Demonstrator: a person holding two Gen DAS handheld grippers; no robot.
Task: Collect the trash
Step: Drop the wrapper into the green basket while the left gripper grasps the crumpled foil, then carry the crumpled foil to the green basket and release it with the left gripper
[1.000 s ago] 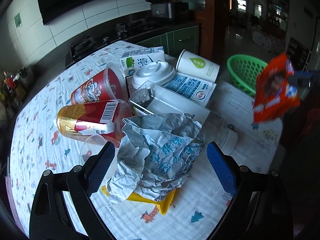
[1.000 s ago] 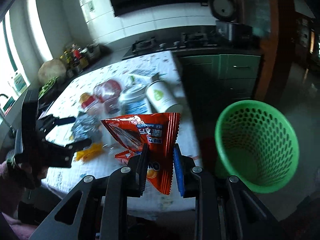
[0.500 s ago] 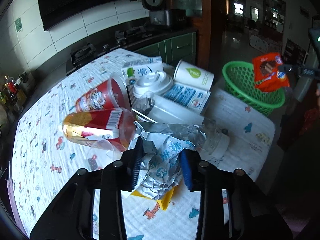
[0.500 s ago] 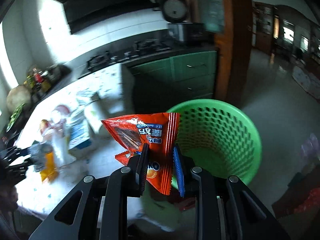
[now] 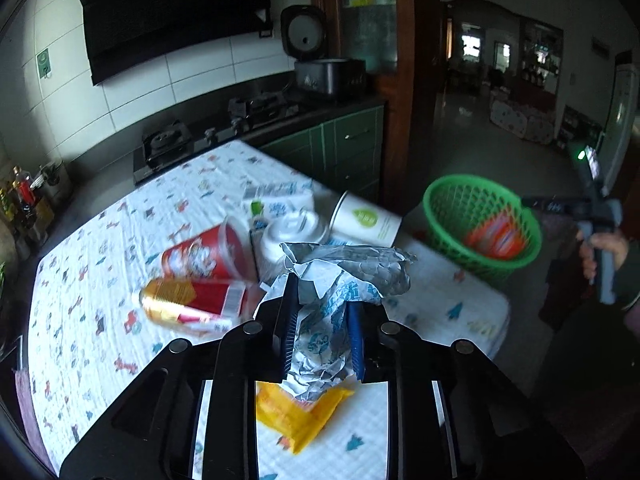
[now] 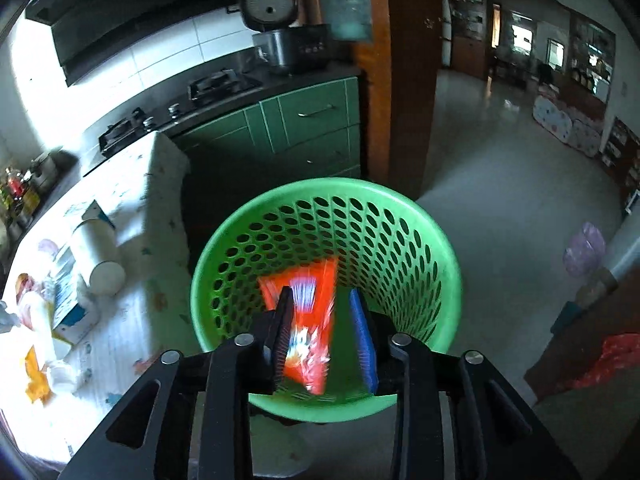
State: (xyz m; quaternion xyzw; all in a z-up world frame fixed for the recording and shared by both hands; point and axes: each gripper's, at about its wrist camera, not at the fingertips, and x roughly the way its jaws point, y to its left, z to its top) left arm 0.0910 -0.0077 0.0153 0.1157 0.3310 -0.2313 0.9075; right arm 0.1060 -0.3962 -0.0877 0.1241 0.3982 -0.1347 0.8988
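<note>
My left gripper (image 5: 321, 294) is shut on a crumpled grey-and-white paper wrapper (image 5: 352, 268) with blue print, lifted a little above the patterned tablecloth (image 5: 120, 240). My right gripper (image 6: 320, 292) hangs over the green perforated basket (image 6: 400, 208). Its jaws are opening. The orange snack bag (image 6: 308, 320) is blurred, loose between them and dropping inside the basket, with a gap to the blue pad. In the left wrist view the bag (image 5: 496, 238) shows inside the basket (image 5: 440, 216), and a hand (image 5: 604, 246) holds the right gripper's handle beside it.
On the table lie a red-and-gold can (image 5: 192, 300), a red printed cup (image 5: 204, 256), a lidded white cup (image 5: 296, 232), a white paper cup (image 5: 368, 220), a milk carton (image 5: 276, 200) and a yellow wrapper (image 5: 296, 412). Green cabinets (image 6: 312, 120) stand behind the basket.
The left gripper closed on the crumpled paper and rose with it. The right gripper swung from the table edge to above the basket, its jaws parted, and the snack bag slipped down into the basket.
</note>
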